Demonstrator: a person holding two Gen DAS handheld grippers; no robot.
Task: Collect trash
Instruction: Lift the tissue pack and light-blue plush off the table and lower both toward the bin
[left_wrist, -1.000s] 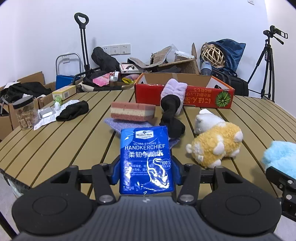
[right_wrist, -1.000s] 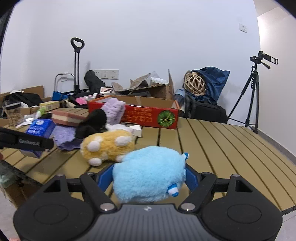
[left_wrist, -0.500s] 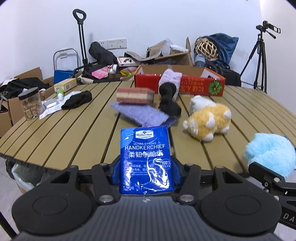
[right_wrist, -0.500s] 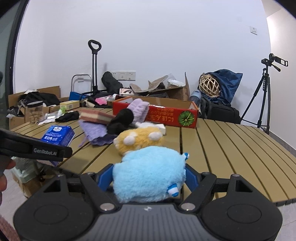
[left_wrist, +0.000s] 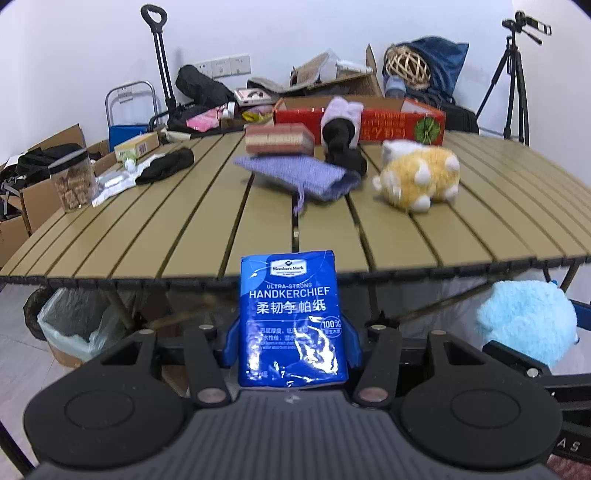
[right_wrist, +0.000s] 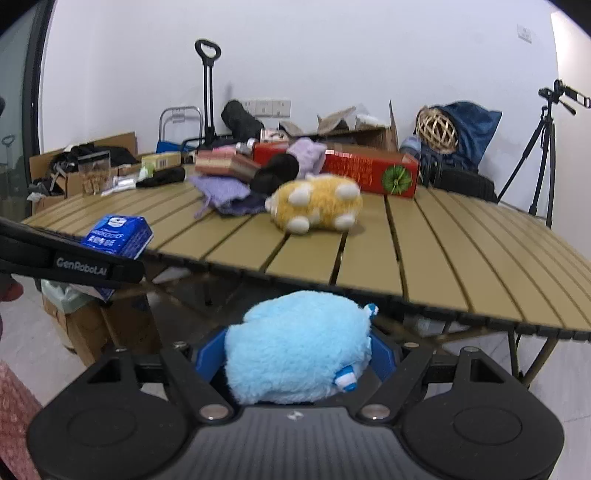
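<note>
The left gripper (left_wrist: 291, 347) is a matte black plastic tool with a ribbed dark grey housing across the bottom of its wrist view. Two round, disc-like black mounds sit at either side, each with a shallow circular recess. Angular black link arms with silver screw heads run inward to blue fingers (left_wrist: 229, 343). The right gripper (right_wrist: 295, 354) has the same build: black discs, black links, silver screws, blue fingers (right_wrist: 208, 356). Seen from the right wrist view, the left gripper's black side bar carries white "GenRobot.AI" lettering.
</note>
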